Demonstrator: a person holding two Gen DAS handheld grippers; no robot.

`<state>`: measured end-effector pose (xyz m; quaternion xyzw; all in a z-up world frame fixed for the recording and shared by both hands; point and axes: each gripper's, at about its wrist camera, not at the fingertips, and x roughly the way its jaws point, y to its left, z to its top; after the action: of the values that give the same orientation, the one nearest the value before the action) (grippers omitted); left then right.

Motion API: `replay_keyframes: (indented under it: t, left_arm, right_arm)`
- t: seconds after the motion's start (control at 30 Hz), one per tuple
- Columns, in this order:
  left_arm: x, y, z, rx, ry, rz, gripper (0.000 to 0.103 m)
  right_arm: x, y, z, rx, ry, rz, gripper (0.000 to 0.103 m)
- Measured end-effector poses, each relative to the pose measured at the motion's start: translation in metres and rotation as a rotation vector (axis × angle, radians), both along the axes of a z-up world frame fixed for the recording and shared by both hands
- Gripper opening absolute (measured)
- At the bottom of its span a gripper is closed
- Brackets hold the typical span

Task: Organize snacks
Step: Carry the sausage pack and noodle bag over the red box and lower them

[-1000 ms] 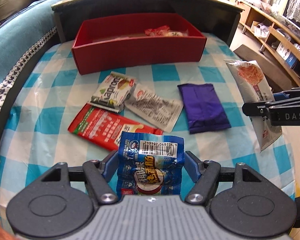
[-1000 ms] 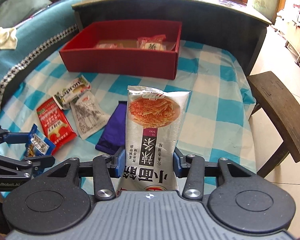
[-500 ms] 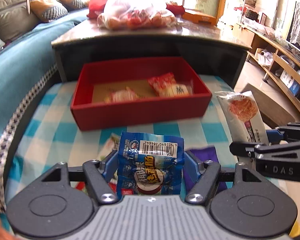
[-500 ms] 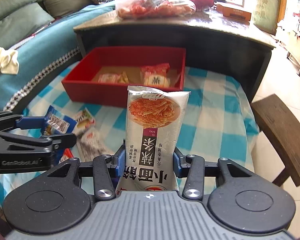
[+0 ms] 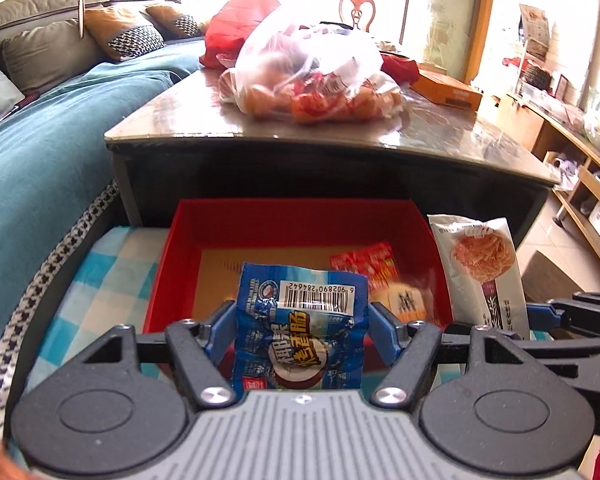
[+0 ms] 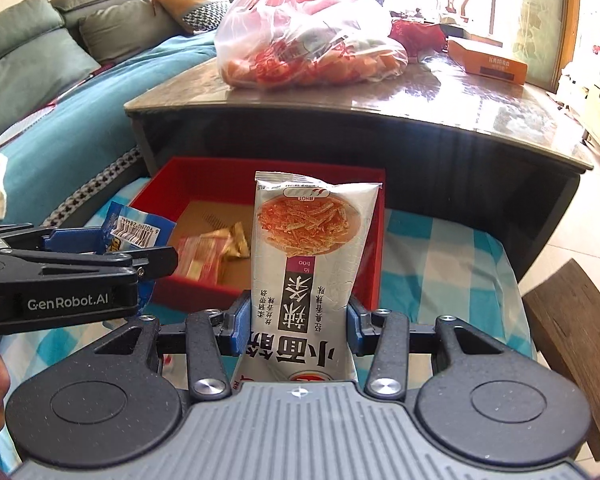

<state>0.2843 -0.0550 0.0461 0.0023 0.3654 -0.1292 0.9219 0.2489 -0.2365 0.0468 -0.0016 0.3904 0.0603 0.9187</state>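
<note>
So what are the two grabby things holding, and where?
The left hand-held gripper pinches the blue snack packet by its side edges. The right hand-held gripper pinches the tall white noodle-snack packet by the sides of its lower part.

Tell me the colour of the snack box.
Red, with a tan floor; clearest in the left wrist view.

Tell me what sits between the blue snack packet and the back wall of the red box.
In the left wrist view, beyond the blue snack packet lie the box's bare tan floor and, to the right, a red-and-white snack packet, short of the red box back wall.
</note>
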Motion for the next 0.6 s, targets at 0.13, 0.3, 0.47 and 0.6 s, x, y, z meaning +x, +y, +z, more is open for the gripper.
replay_keyframes:
  t: [0.13, 0.3, 0.47, 0.6]
  left_arm:
    - [0.021, -0.005, -0.003, 0.036, -0.033, 0.020, 0.097]
    - [0.043, -0.008, -0.013, 0.034, -0.021, 0.038, 0.097]
    - [0.058, -0.012, -0.022, 0.036, -0.006, 0.048, 0.097]
    - [0.064, -0.012, -0.033, 0.041, 0.007, 0.060, 0.097]
  right_arm:
    - [0.020, 0.001, -0.004, -0.025, -0.004, 0.005, 0.053]
    - [0.042, -0.001, -0.010, -0.017, -0.007, 0.000, 0.053]
    - [0.055, -0.001, -0.020, -0.033, -0.009, 0.007, 0.053]
    - [0.064, -0.001, -0.030, -0.025, -0.006, 0.002, 0.053]
